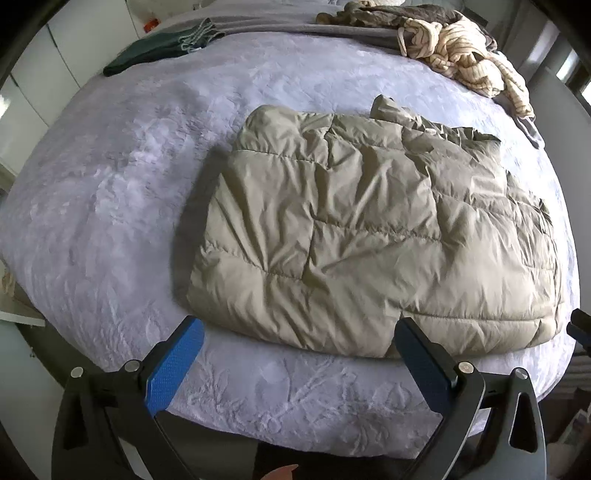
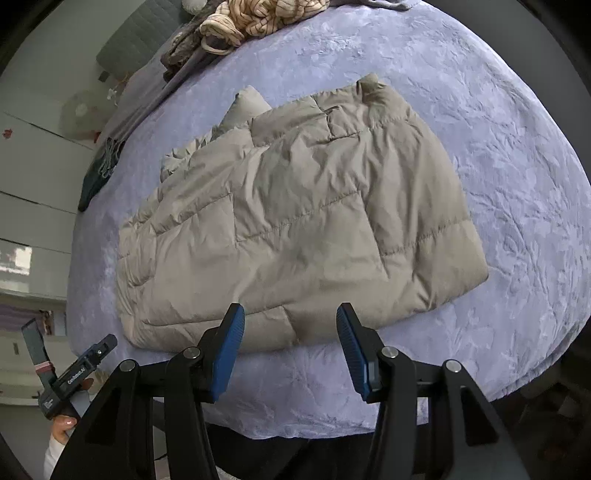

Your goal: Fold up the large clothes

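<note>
A beige quilted jacket (image 1: 373,229) lies folded into a thick rectangle on the pale lilac bedspread (image 1: 110,184), near the front edge of the bed. The left gripper (image 1: 299,332) hangs above this edge with its blue pads (image 1: 173,369) wide apart, and nothing is between them; the jacket's near corner lies below the gap. The right gripper (image 2: 290,317) hangs over the near edge of the jacket with its jaws partly apart and also empty. At the far side of the bed there is a heap of cream striped cloth (image 1: 461,55) beside a brown garment (image 1: 388,14). A dark green folded piece (image 1: 155,51) lies at the far left corner.
</note>
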`<state>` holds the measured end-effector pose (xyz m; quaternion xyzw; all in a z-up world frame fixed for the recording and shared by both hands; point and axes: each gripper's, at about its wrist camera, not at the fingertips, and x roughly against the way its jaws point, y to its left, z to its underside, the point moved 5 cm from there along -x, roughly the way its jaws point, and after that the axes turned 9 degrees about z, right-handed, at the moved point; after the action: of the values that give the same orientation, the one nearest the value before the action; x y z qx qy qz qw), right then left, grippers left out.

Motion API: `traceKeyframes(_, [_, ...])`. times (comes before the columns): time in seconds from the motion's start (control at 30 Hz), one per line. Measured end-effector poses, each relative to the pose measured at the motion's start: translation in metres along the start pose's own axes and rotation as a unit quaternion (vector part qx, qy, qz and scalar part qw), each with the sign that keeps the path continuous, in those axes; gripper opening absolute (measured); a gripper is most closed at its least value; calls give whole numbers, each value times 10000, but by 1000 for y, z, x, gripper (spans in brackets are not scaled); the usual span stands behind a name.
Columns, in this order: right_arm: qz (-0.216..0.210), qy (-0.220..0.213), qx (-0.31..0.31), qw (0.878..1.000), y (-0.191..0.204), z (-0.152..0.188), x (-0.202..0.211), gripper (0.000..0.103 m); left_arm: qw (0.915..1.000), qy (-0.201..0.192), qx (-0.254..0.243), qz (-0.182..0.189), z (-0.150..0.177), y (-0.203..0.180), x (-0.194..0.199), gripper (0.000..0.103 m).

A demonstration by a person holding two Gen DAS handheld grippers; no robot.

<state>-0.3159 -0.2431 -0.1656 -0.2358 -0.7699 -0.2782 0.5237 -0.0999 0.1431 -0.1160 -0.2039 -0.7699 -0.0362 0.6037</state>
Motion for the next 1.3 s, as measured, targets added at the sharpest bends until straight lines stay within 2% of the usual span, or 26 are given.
traceKeyframes(0.07, [-21,-27,-47,10000,5,-1,-2,67,10000,-30,-48,43,-8,4,-1,103])
traceKeyframes(0.1, [-30,-45,-59,10000,9,-2,-4,68,9999,-27,-90,43,-12,6,-2,103])
traceKeyframes(0.17, [-31,-39,-123,9999,20,-3,-12,68,9998,98,-192,44,-19,12,-7,103])
traceKeyframes(0.2, [-52,13,-171,9998,29,-4,-18,68,9994,182,-261,163,-23,16,-9,103])
traceKeyframes(0.47, [-79,227,-13,9997,94,-9,-50,74,9982,344,-349,335,-52,44,-25,103])
traceKeyframes(0.53, [-123,275,-34,9995,105,-9,-55,86,9978,397,-377,379,-58,48,-31,103])
traceKeyframes(0.8, [-329,403,-76,9986,137,-11,-72,88,9958,611,-435,527,-69,53,-51,103])
traceKeyframes(0.83, [-366,386,-64,9986,142,-11,-74,99,9956,629,-441,543,-70,54,-53,103])
traceKeyframes(0.87, [-408,357,-65,9985,145,-11,-75,103,9953,648,-447,557,-71,54,-55,103])
traceKeyframes(0.97, [-477,335,-75,9983,154,-13,-80,103,9945,713,-461,609,-72,55,-61,103])
traceKeyframes(1.07, [-398,588,-99,9974,157,-14,-92,103,9935,759,-464,712,-75,59,-67,103])
traceKeyframes(1.3, [-315,782,-300,9960,156,-16,-109,103,9868,697,-254,1440,-102,92,-77,103])
